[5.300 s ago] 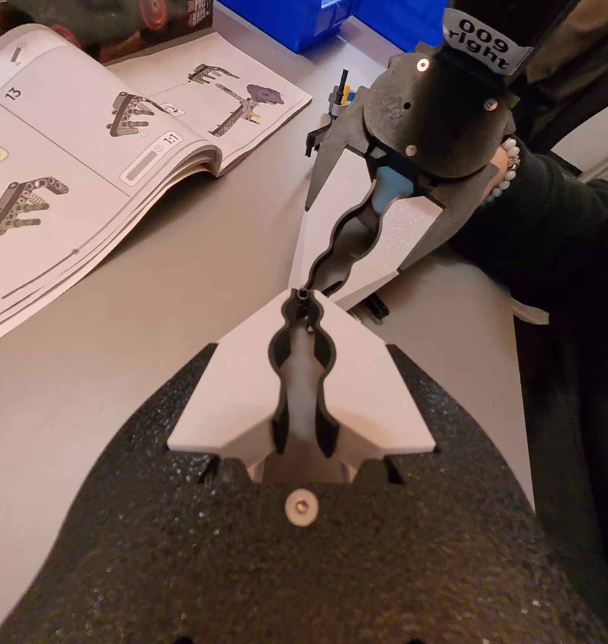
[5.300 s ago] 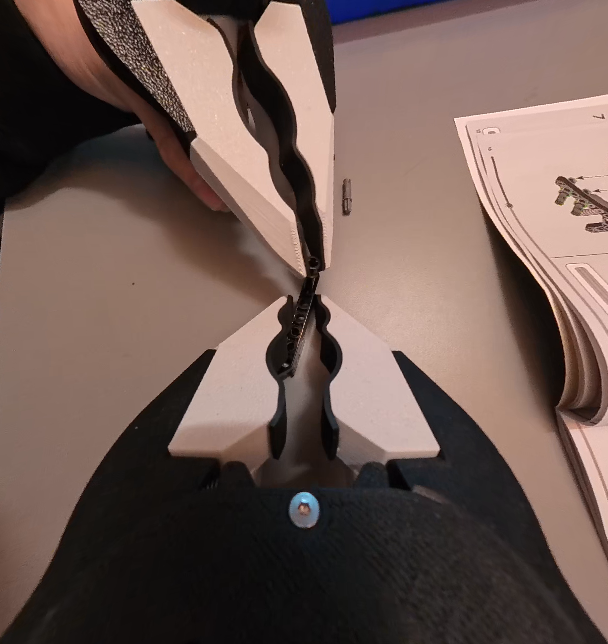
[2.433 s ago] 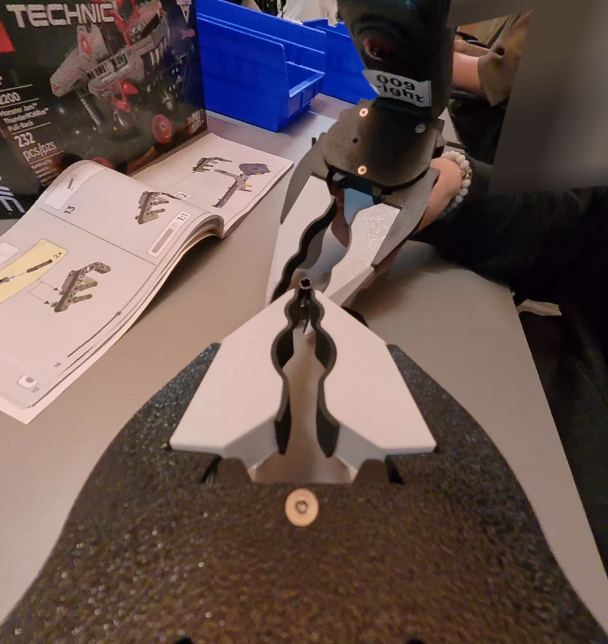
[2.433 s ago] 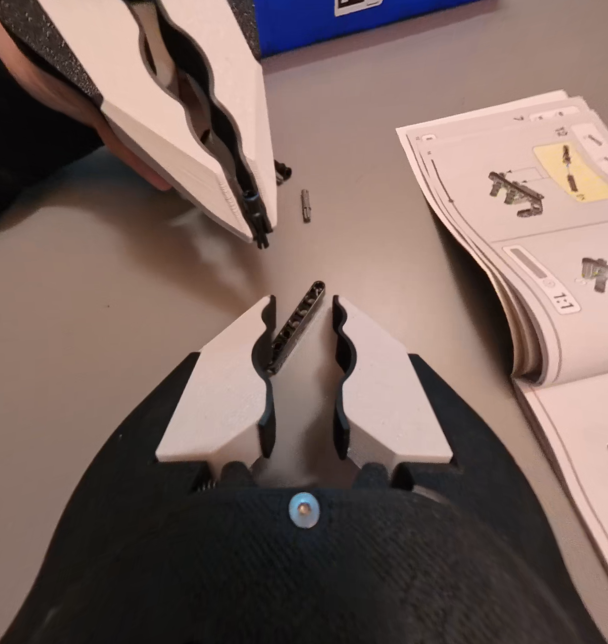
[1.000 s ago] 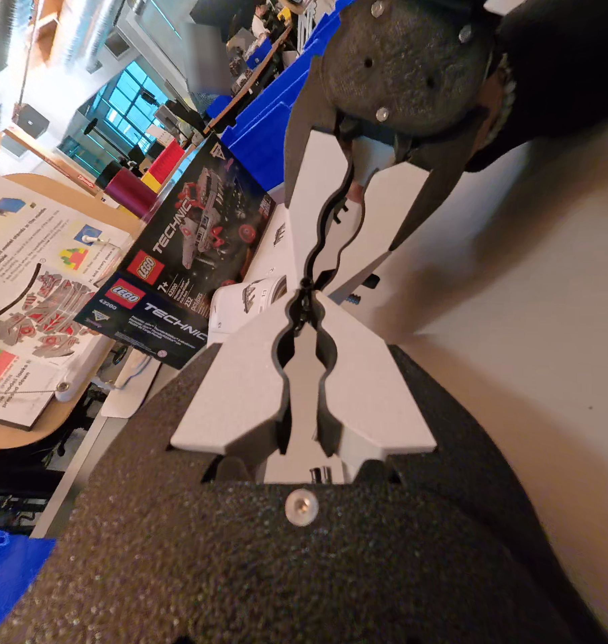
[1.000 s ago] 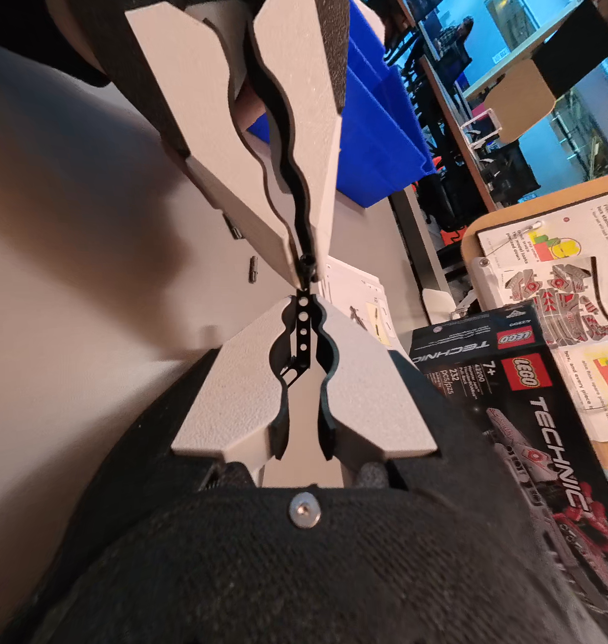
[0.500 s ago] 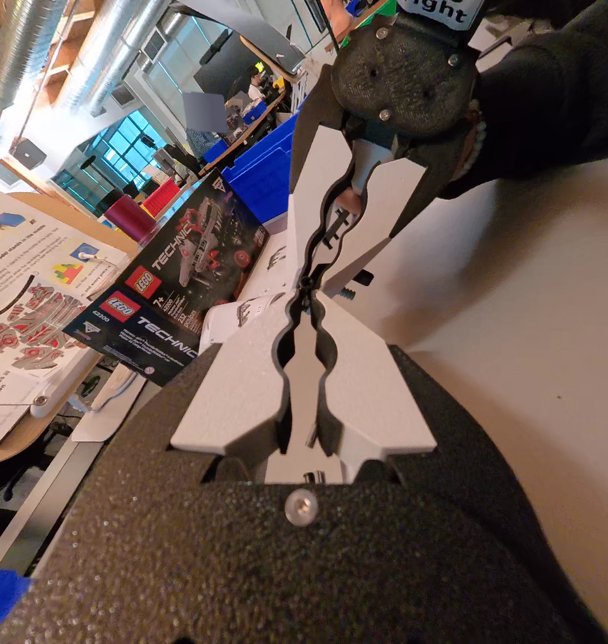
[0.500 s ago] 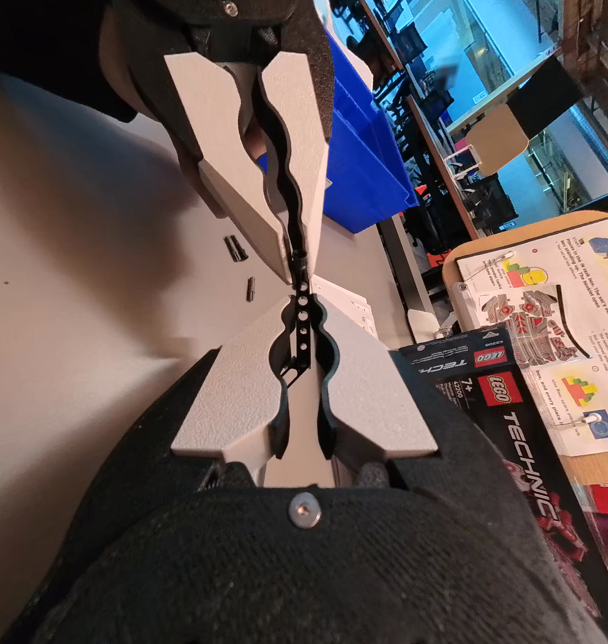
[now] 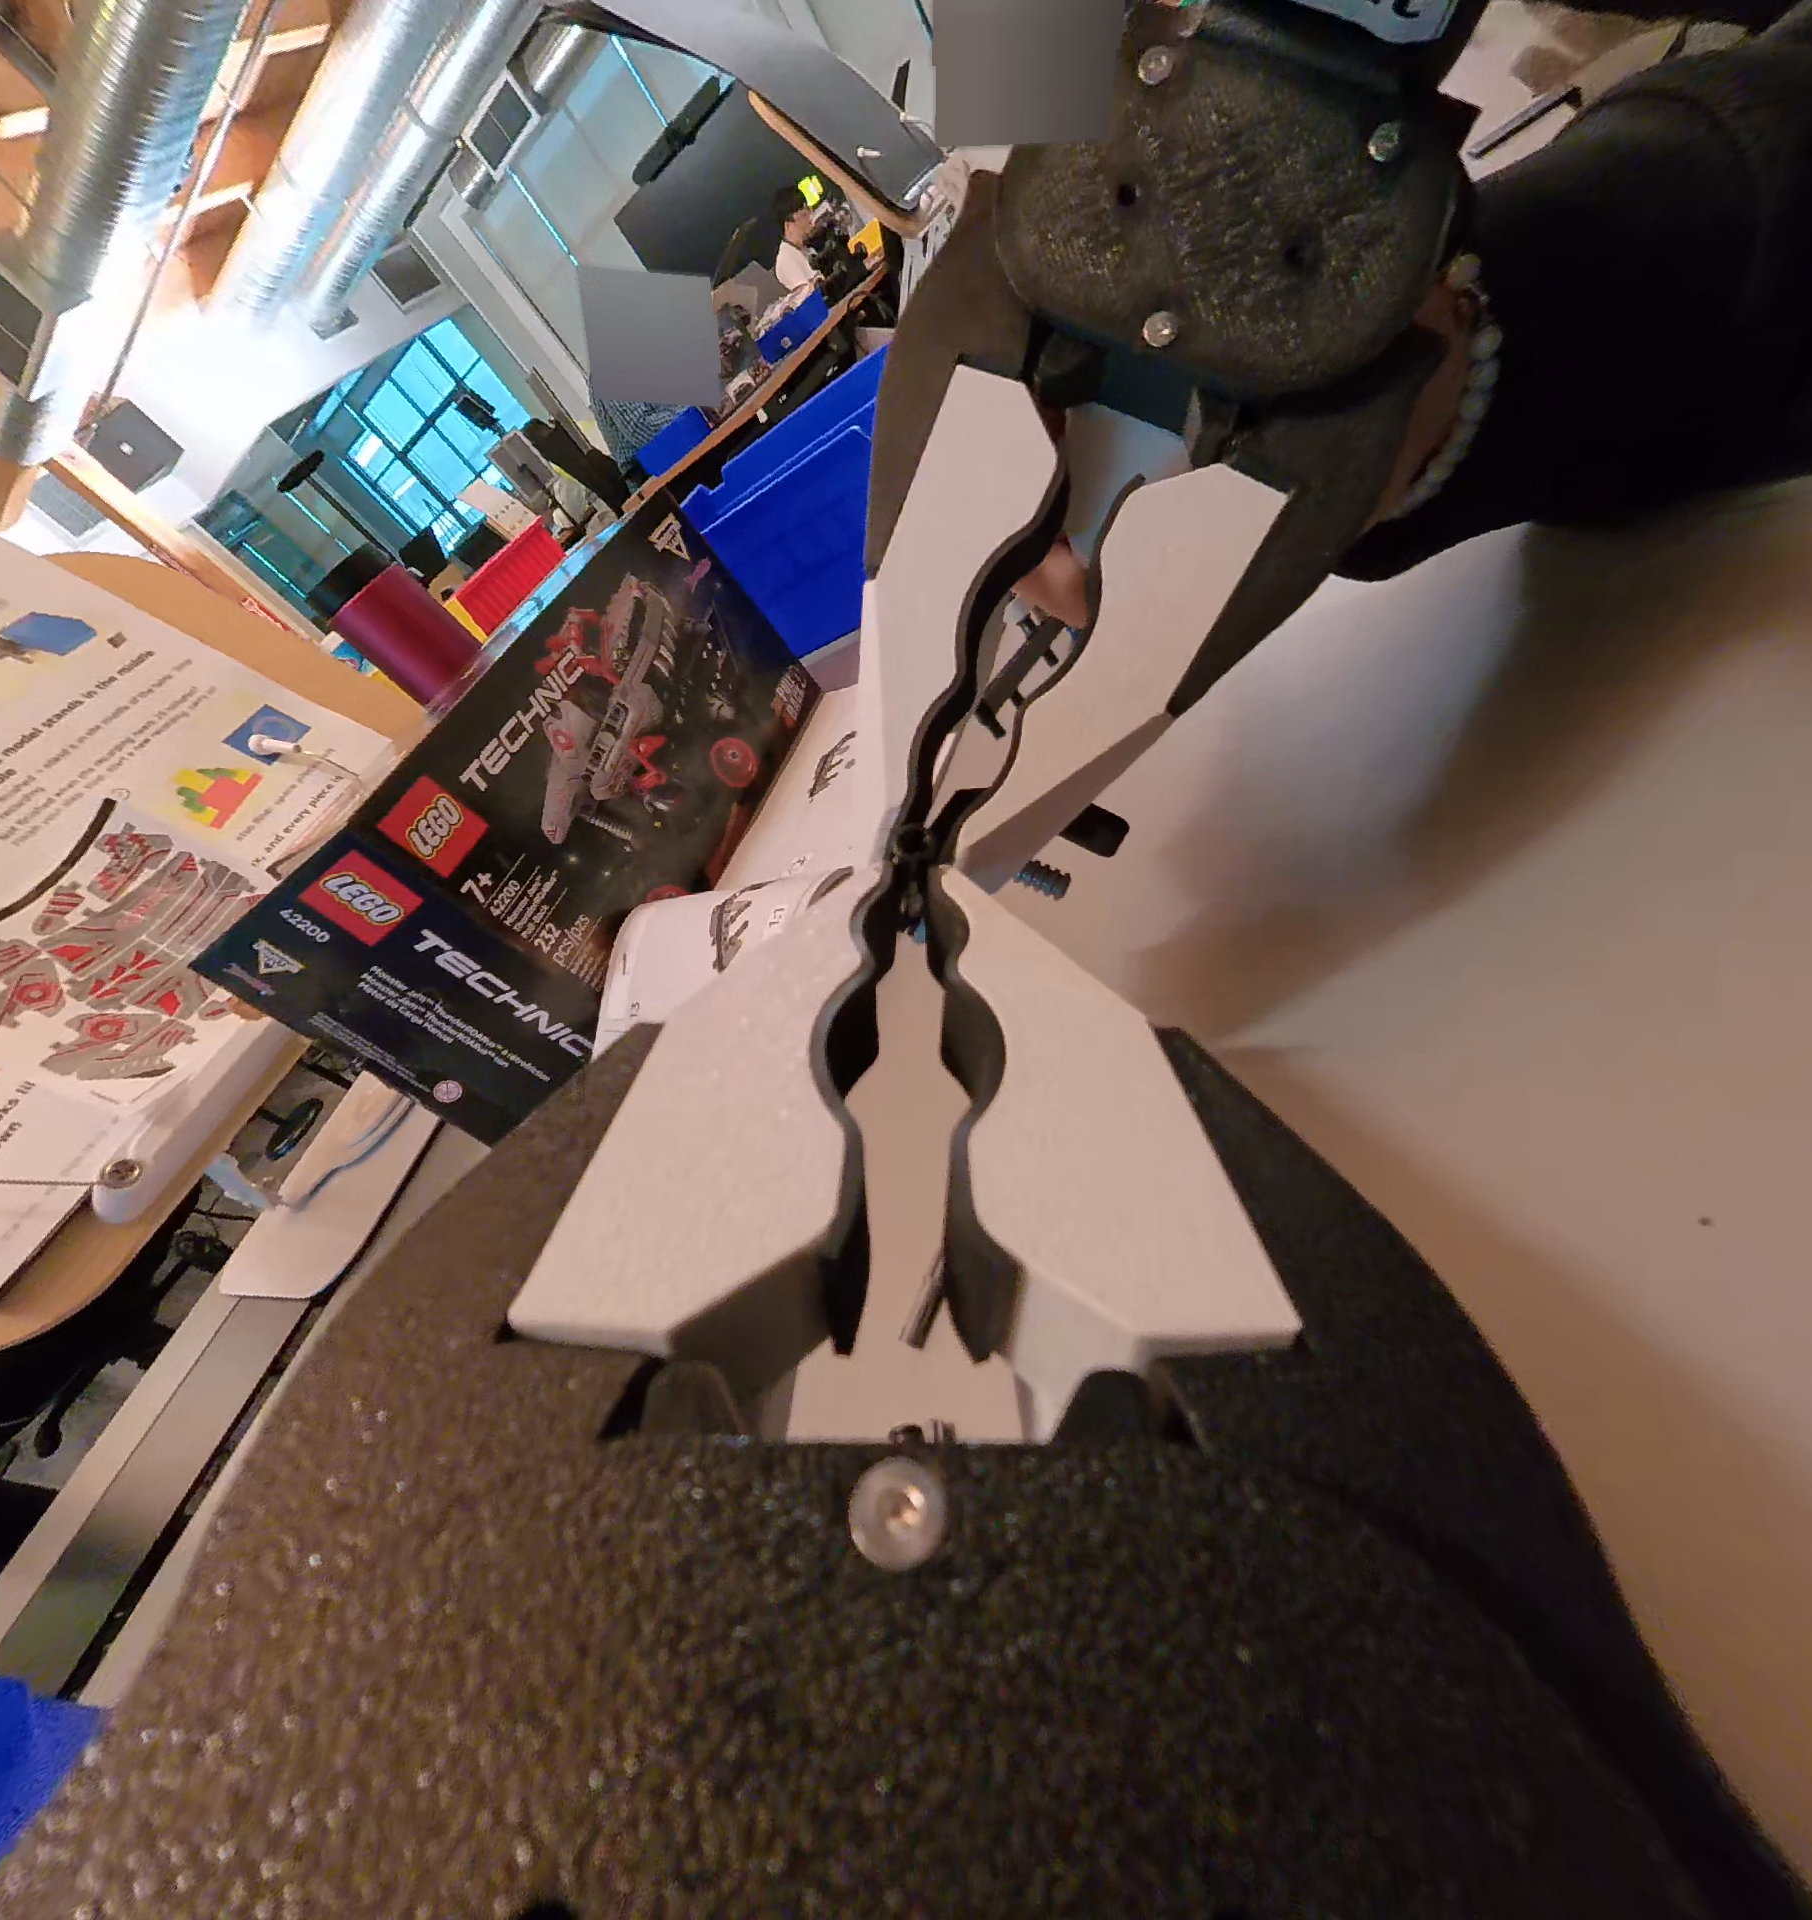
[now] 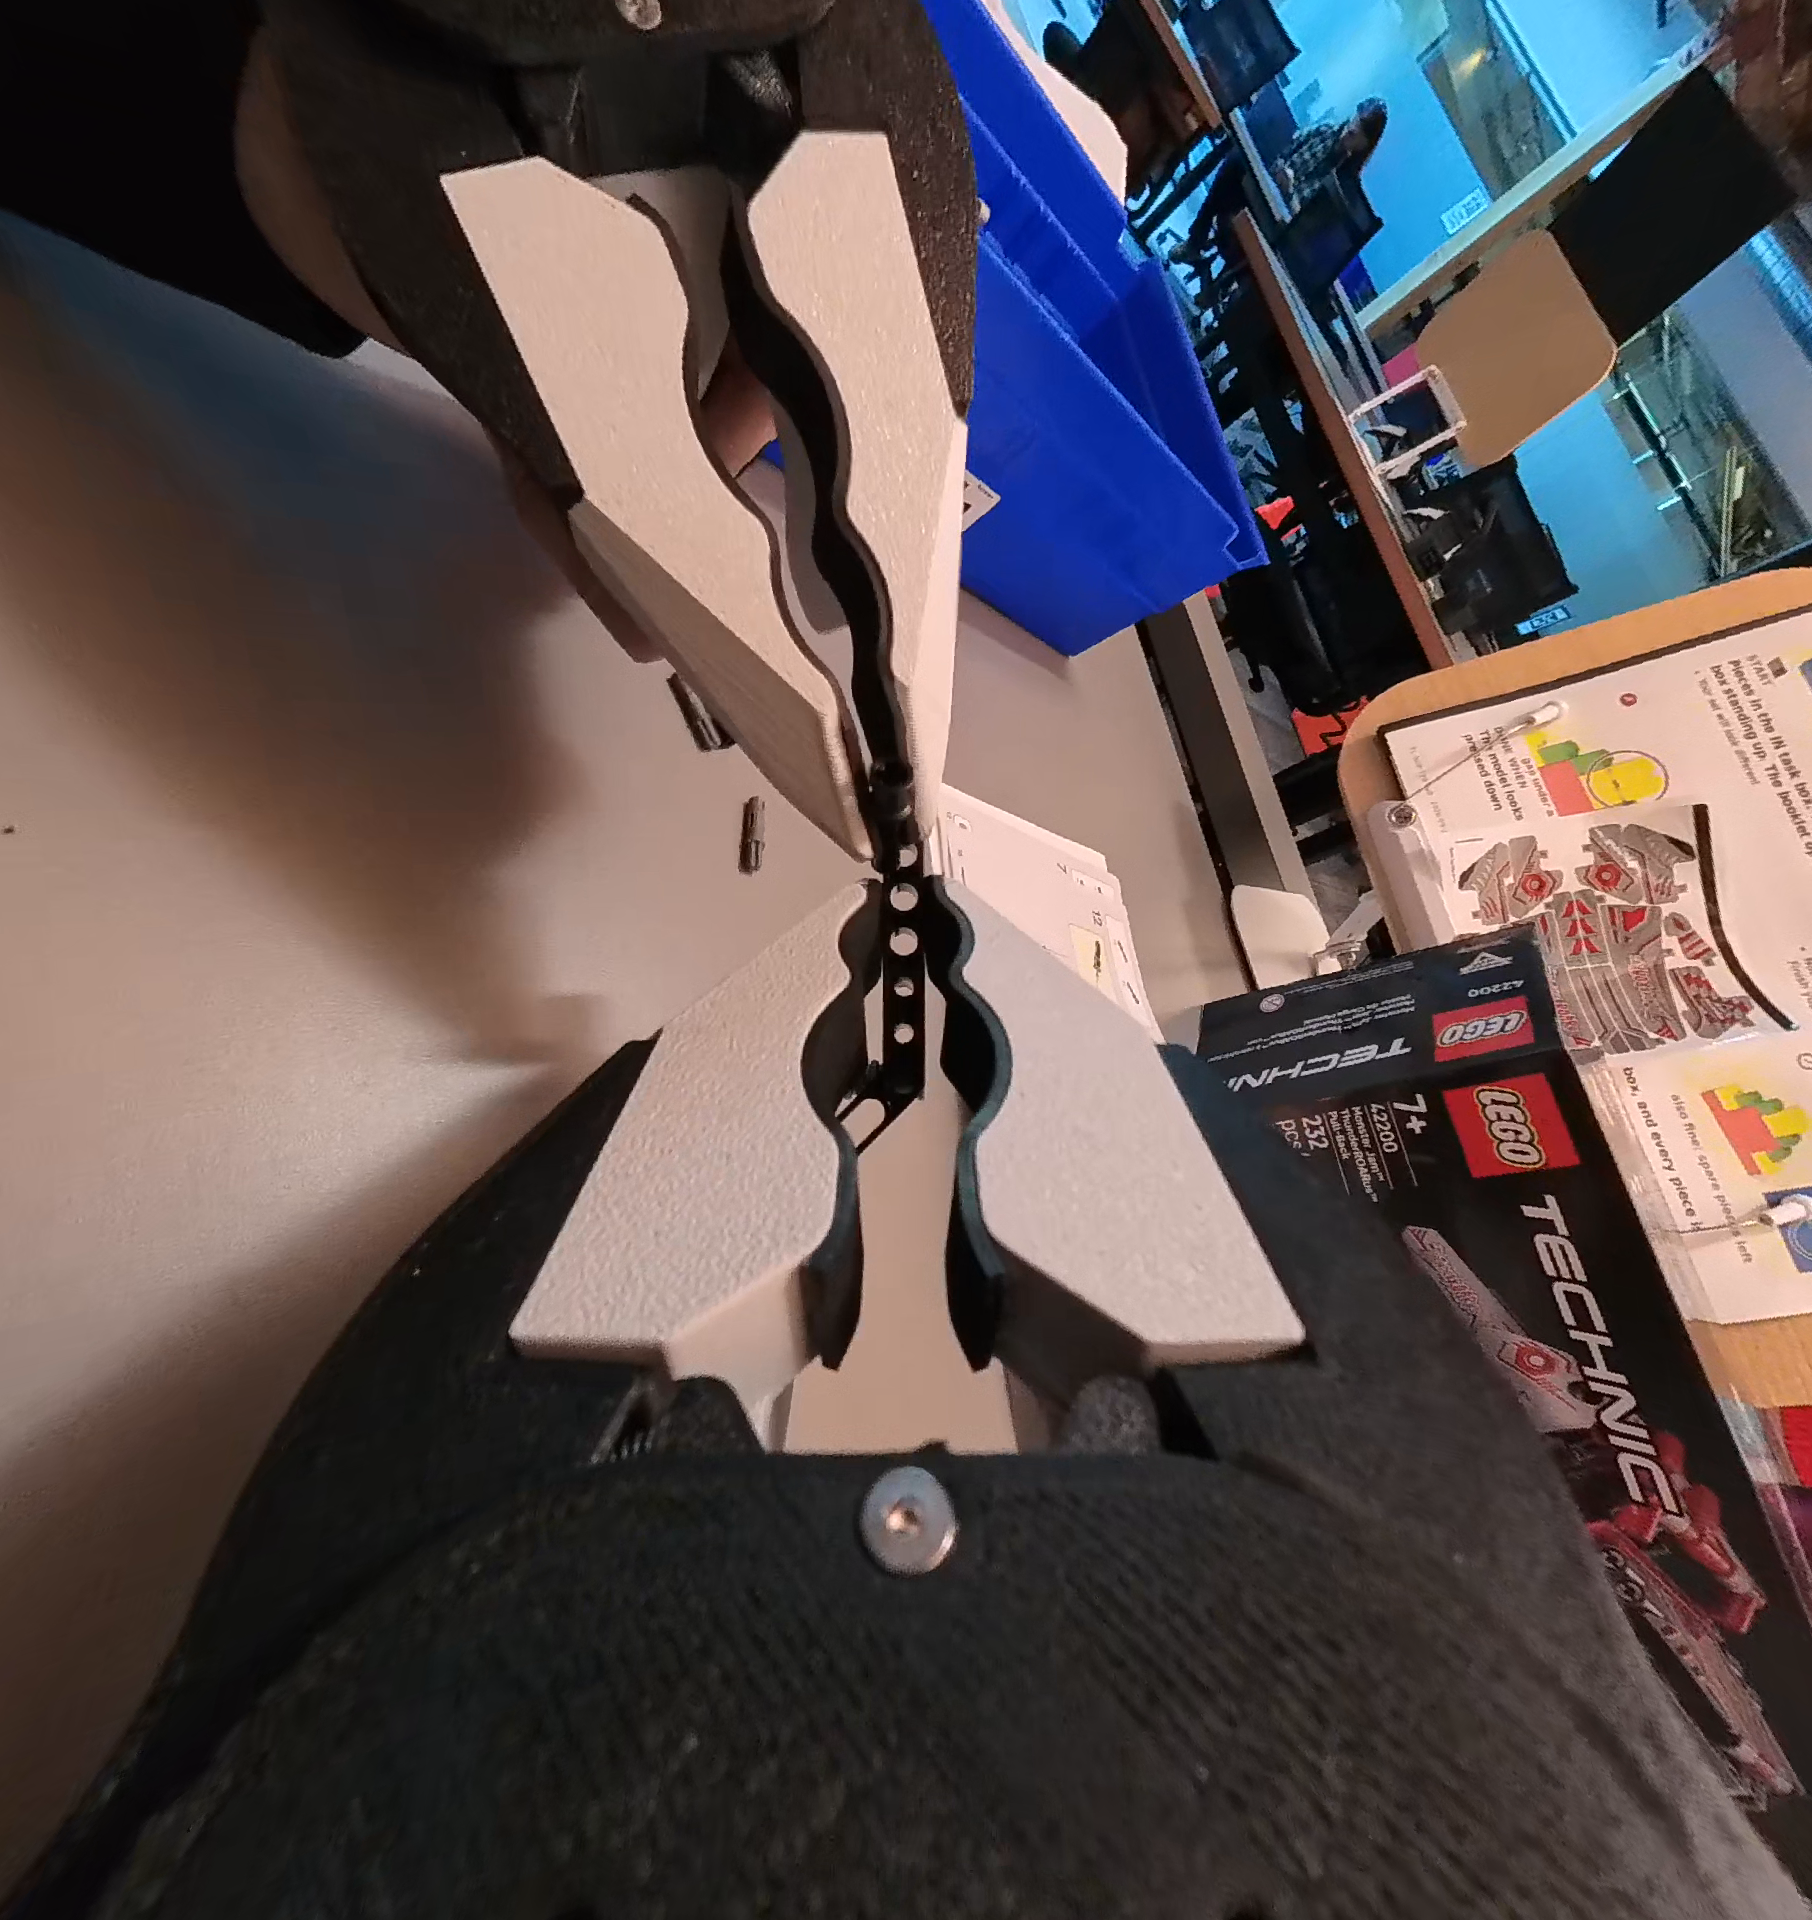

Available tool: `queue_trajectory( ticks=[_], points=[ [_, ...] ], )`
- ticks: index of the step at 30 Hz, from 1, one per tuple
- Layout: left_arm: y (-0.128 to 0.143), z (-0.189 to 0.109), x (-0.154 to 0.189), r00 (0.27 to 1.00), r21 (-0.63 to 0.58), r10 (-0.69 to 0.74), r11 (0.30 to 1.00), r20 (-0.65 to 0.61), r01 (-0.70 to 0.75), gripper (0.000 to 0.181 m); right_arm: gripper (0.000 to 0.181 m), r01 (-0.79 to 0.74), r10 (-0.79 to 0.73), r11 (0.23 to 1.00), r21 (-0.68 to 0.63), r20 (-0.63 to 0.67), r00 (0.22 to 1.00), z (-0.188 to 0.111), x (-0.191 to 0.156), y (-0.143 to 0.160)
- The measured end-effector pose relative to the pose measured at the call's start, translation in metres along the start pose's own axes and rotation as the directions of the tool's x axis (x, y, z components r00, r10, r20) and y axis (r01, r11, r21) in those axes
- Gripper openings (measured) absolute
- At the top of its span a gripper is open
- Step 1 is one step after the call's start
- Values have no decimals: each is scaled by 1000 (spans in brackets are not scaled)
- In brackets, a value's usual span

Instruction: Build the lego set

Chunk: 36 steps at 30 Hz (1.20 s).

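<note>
My right gripper (image 10: 902,894) is shut on a thin black beam with holes (image 10: 902,971), which sticks out past its tips. My left gripper (image 9: 907,883) is shut on a small black pin (image 9: 910,844) at its very tips. The two grippers face each other tip to tip, lifted off the grey table (image 9: 1504,935) and tilted. In the right wrist view the left gripper (image 10: 891,821) comes down from above and its pin (image 10: 891,790) touches the beam's outer end. In the left wrist view the right gripper (image 9: 928,831) is above, held by a hand in a dark sleeve.
The set's black box (image 10: 1504,1143) stands at the table's edge by the open instruction booklet (image 9: 736,925). Blue bins (image 10: 1068,416) sit behind. Loose dark pins (image 10: 751,831) and a blue pin (image 9: 1037,883) lie on the table. A wooden board with a printed sheet (image 10: 1660,883) lies beyond. Both grippers' tips are close together, under 4 cm apart.
The right gripper opened, then shut again on the beam. Both grippers rose off the table and tilted. The pin now meets the beam's end; little has moved in the last half second.
</note>
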<state>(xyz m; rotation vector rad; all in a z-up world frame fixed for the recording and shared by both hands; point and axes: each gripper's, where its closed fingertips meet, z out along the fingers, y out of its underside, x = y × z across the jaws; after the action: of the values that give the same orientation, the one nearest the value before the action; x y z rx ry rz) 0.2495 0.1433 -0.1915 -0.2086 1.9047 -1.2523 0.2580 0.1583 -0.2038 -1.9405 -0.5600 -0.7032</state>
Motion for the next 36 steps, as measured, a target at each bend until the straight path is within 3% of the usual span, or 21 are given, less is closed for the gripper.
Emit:
queue_trajectory(
  ticks=[8, 14, 23, 28, 36],
  points=[
    [0, 0, -1, 999, 8, -34, 999, -5, 34, 2, 5, 11, -11, 1000, -13, 19, 1000, 3, -6, 1],
    [4, -1, -2, 1000, -29, 15, 999, 14, -14, 2, 5, -24, 24, 1000, -20, 4, 1000, 3, -3, 1],
    [4, 1, -5, 981, -93, 180, 980, 75, -173, 2, 5, 38, -41, 997, -62, -52, 998, 2, 1, 3],
    [-4, -3, -6, 979, -62, 175, 984, 105, -170, 2, 5, 67, -70, 997, -37, -83, 994, -3, 5, -5],
    [7, 4, -2, 979, -156, 187, 973, 86, -173, 2, 5, 98, -103, 991, -96, -50, 993, 0, 0, 6]
  ],
)
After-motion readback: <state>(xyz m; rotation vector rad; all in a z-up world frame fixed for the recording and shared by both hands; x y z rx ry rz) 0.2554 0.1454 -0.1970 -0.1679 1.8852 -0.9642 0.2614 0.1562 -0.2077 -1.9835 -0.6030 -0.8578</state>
